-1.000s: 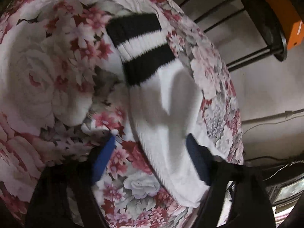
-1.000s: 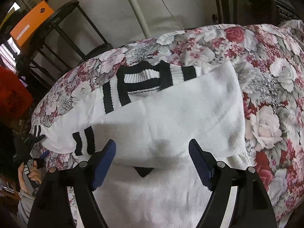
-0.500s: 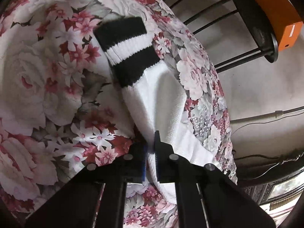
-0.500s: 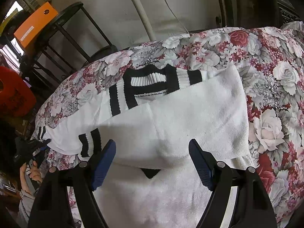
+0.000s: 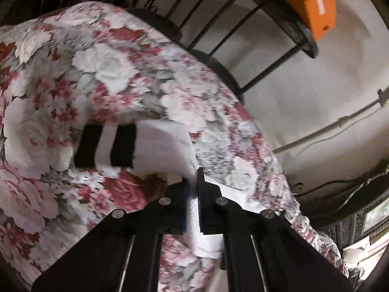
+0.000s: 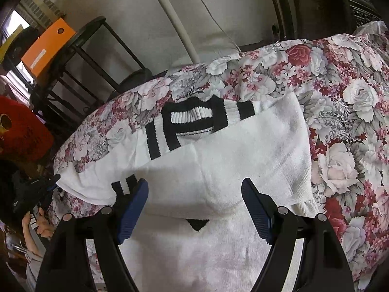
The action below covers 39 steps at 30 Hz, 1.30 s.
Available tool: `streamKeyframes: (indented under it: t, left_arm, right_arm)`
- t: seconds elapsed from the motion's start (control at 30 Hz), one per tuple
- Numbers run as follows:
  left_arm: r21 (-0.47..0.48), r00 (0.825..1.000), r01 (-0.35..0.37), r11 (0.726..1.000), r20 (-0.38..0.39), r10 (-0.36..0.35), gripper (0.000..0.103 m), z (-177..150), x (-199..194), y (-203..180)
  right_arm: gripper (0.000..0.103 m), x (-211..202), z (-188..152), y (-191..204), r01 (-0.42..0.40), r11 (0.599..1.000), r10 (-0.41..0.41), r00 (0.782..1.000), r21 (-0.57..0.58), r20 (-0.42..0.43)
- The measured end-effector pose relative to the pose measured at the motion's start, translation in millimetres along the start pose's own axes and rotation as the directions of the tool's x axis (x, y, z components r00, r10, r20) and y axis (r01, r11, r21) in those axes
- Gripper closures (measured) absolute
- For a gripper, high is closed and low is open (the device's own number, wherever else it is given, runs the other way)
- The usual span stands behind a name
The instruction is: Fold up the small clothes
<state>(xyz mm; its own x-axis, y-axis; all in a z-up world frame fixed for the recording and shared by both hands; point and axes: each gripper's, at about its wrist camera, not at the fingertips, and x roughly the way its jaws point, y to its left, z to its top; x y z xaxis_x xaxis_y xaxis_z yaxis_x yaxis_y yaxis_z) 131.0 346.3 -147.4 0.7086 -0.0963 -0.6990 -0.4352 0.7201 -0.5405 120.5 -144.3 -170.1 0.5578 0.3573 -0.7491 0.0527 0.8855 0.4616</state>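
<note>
A white sweater with black-striped cuffs and collar lies on the floral cloth. One side is folded over its middle. In the left wrist view my left gripper is shut on the white sleeve and lifts it, so the black-striped cuff hangs to the left above the cloth. That gripper also shows at the far left of the right wrist view, pinching the sleeve end. My right gripper is open and empty, its blue pads just above the folded sweater body.
A black metal rack with an orange box stands beyond the cloth's far edge. A white pipe and cables run along the wall. A red object sits at the left. The floral cloth drops off at its edges.
My left gripper closed on the sleeve and has now raised it and swung it, the cuff dangling left. My right gripper has stayed open over the sweater.
</note>
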Motion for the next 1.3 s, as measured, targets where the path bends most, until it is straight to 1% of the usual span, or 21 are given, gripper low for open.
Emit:
streamKeyframes:
  t: [0.1,0.17,0.4,0.5,0.7,0.8,0.9,1.0,1.07,1.2,1.3]
  left_arm:
    - [0.035,1.000,0.018,0.999,0.003,-0.018,0.098,-5.4,-4.2,-20.8]
    - [0.075,1.000,0.022,0.997,0.006,-0.022,0.098,-11.6,-5.9,-38.1]
    - [0.190,0.999,0.049,0.981,0.000,-0.050,0.098,-34.6,-8.4,-87.1]
    - [0.223,0.997,0.075,0.972,-0.022,-0.072,0.098,-46.2,-6.5,-110.0]
    - [0.326,0.995,0.103,0.940,-0.041,-0.094,0.098,-75.6,-7.4,-157.5]
    - [0.375,0.993,0.120,0.919,-0.054,-0.108,0.098,-92.7,-9.4,-180.6]
    - [0.435,0.991,0.133,0.890,-0.066,-0.116,0.098,-113.3,-10.6,-205.0]
    - [0.501,0.990,0.143,0.853,-0.084,-0.117,0.098,-138.6,-8.8,-228.5]
    - [0.547,0.988,0.153,0.823,-0.106,-0.113,0.098,-160.5,-3.9,-245.2]
    - [0.588,0.981,0.183,0.788,-0.158,-0.110,0.098,-197.0,7.7,-267.4]
    - [0.609,0.975,0.204,0.766,-0.196,-0.104,0.098,-221.5,19.0,-282.8]
  right_arm:
    - [0.024,-7.1,2.2,-1.5,-0.008,1.000,0.008,1.000,0.005,0.012]
    - [0.024,-12.2,3.2,-2.8,-0.010,1.000,0.010,1.000,0.005,0.019]
    - [0.024,-36.9,7.0,-20.2,-0.010,0.999,0.009,0.999,0.030,0.047]
    - [0.024,-48.5,7.7,-29.2,-0.010,0.999,0.008,0.998,0.045,0.062]
    - [0.024,-69.6,10.4,-51.8,-0.015,0.996,0.007,0.996,0.087,0.090]
    - [0.024,-77.8,11.7,-63.2,-0.031,0.992,0.019,0.995,0.121,0.096]
    - [0.024,-85.4,12.0,-72.1,-0.043,0.988,0.028,0.994,0.147,0.105]
    - [0.024,-93.5,11.4,-79.7,-0.044,0.987,0.026,0.993,0.157,0.116]
    - [0.024,-99.8,10.7,-85.9,-0.042,0.986,0.022,0.992,0.163,0.124]
    - [0.024,-111.9,9.1,-101.0,-0.032,0.983,0.007,0.990,0.179,0.139]
    - [0.024,-119.9,6.9,-117.1,-0.020,0.979,-0.009,0.990,0.202,0.143]
